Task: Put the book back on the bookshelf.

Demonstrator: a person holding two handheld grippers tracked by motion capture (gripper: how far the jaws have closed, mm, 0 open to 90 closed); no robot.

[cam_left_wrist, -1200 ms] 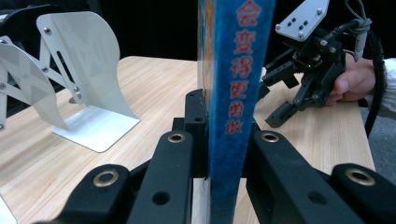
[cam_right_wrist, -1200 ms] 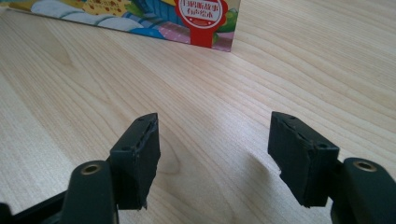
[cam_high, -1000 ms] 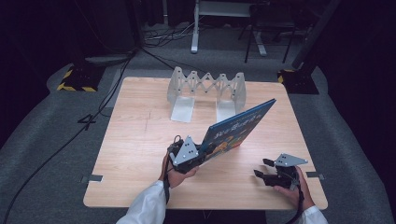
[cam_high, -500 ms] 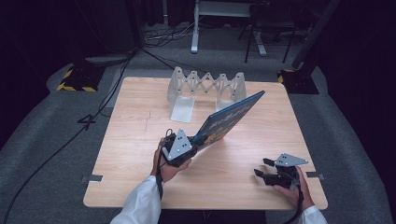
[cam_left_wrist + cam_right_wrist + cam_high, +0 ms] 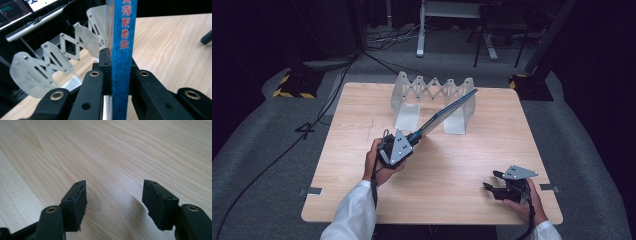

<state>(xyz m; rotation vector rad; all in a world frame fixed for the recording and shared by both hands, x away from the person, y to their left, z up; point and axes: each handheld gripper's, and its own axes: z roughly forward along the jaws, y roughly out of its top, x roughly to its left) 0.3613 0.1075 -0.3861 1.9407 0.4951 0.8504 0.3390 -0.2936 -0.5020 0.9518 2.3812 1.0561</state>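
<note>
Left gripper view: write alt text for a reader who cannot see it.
A hand-held gripper clamps the blue spine of a book, held on edge, between its two black jaws. Behind it, a clear accordion-style rack stands on the wooden table.

Bright overhead light falls on the desk [image 5: 362, 145]; the surrounding floor at twelve, three and nine o'clock sinks into dimness. Close-up views stay sharp, with soft shadows beneath the tongs.

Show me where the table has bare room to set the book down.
Bare wood lies left of the left gripper and between it and the right gripper. Around the rack at the table's far edge it is crowded; the book slants toward it.
</note>
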